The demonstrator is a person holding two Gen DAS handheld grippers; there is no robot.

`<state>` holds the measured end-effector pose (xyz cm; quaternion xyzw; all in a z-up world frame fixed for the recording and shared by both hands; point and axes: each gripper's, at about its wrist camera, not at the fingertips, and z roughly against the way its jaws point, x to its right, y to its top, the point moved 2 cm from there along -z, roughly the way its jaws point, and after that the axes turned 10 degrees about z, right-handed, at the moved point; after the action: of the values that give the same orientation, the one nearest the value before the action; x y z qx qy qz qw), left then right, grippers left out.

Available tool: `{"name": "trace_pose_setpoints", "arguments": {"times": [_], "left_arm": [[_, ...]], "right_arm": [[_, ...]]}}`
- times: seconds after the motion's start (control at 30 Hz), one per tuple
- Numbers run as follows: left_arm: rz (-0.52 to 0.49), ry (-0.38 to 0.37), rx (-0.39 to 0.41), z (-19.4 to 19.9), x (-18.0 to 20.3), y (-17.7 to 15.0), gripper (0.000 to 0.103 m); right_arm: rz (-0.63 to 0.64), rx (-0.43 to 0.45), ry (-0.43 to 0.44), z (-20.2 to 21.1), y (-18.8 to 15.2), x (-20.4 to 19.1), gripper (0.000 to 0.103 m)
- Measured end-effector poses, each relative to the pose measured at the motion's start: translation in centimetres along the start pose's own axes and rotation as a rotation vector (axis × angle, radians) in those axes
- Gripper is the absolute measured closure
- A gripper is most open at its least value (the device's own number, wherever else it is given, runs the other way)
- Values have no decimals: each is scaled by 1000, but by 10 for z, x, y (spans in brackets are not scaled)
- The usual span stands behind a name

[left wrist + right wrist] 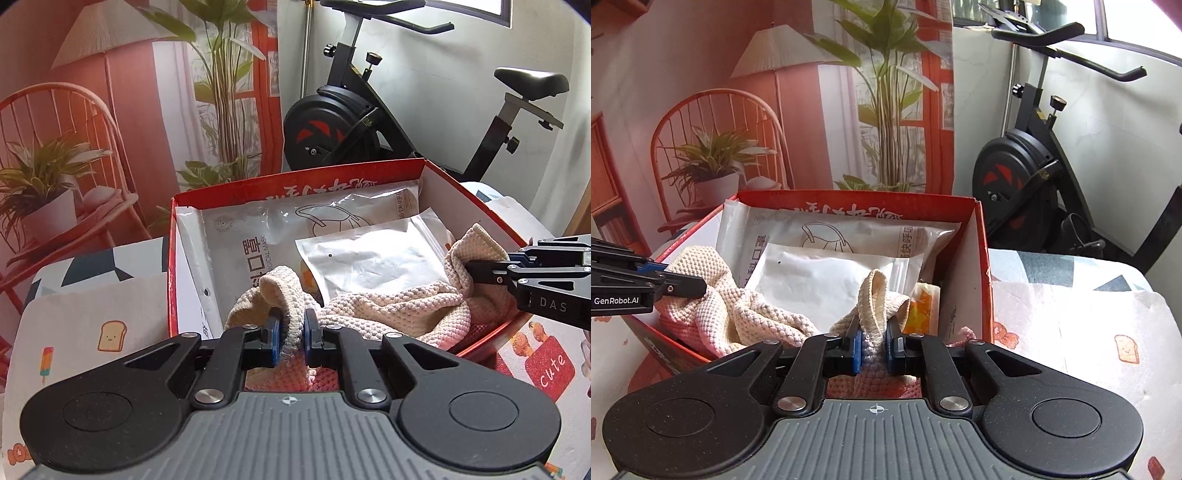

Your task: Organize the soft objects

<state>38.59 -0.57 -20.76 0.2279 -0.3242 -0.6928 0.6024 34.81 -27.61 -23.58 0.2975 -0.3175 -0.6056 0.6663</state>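
Left gripper (291, 338): clenched on 1 corner of the knitted cloth (399, 306).
Right gripper (874, 349): clenched on the cloth's other corner.
Knitted cloth: cream and pink, slumped between the 2 grippers, draped over the near wall of the red box (295, 177).
Box contents: 2 white mask packets (373, 258) lying flat behind the cloth.
Surface: patterned tablecloth (92, 314).
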Motion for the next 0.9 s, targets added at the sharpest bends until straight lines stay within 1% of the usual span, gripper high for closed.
{"name": "trace_pose_setpoints", "arguments": {"times": [0.07,0.13,0.17,0.2,0.23,0.27,0.3,0.33,0.37,0.4,0.43,0.47,0.5,0.53,0.57,0.6,0.63,0.67,0.7,0.8,0.9], "left_arm": [[4,5,-3,-2,-1,1,89],[1,4,4,1,0,2,86],[-2,2,11,3,-1,3,77],[-5,-1,19,6,0,3,66],[-4,-8,31,9,0,3,61],[2,-21,40,12,-1,3,50],[11,-36,49,15,-2,2,40],[19,-47,64,20,-2,1,36],[22,-50,79,24,-3,0,30],[20,-50,92,28,-3,0,25],[18,-47,103,33,-2,-1,22],[21,-41,113,37,-2,-2,14],[31,-32,123,41,-2,-2,5],[45,-25,136,46,-2,-2,3],[56,-33,146,50,-3,-3,2],[65,-45,151,55,-3,-3,0],[73,-54,154,59,-4,-3,0],[78,-56,155,62,-4,-3,0],[84,-53,157,66,-3,-3,0],[103,-36,178,81,-4,-6,0],[158,7,199,101,-6,-10,0]], "right_arm": [[-13,-18,1,-5,0,0,92],[-16,-33,-4,-8,0,0,90],[-9,-36,-11,-7,0,0,88],[-3,-35,-16,-5,0,0,85],[5,-29,-24,-2,1,0,83],[13,-18,-34,0,2,-1,82],[22,-3,-50,5,2,-1,77],[25,13,-57,10,3,-1,75],[25,30,-51,14,3,-1,68],[27,37,-46,19,4,-2,56],[32,42,-49,22,4,-3,51],[42,49,-54,27,5,-5,44],[51,55,-57,31,6,-7,41],[61,57,-58,35,7,-9,38],[67,57,-59,38,8,-11,31],[72,60,-59,43,10,-13,21],[75,68,-57,46,10,-15,15],[78,80,-51,52,12,-18,8],[79,90,-48,57,13,-20,3],[72,108,-43,71,15,-25,1],[36,114,-47,87,16,-29,1]]}}
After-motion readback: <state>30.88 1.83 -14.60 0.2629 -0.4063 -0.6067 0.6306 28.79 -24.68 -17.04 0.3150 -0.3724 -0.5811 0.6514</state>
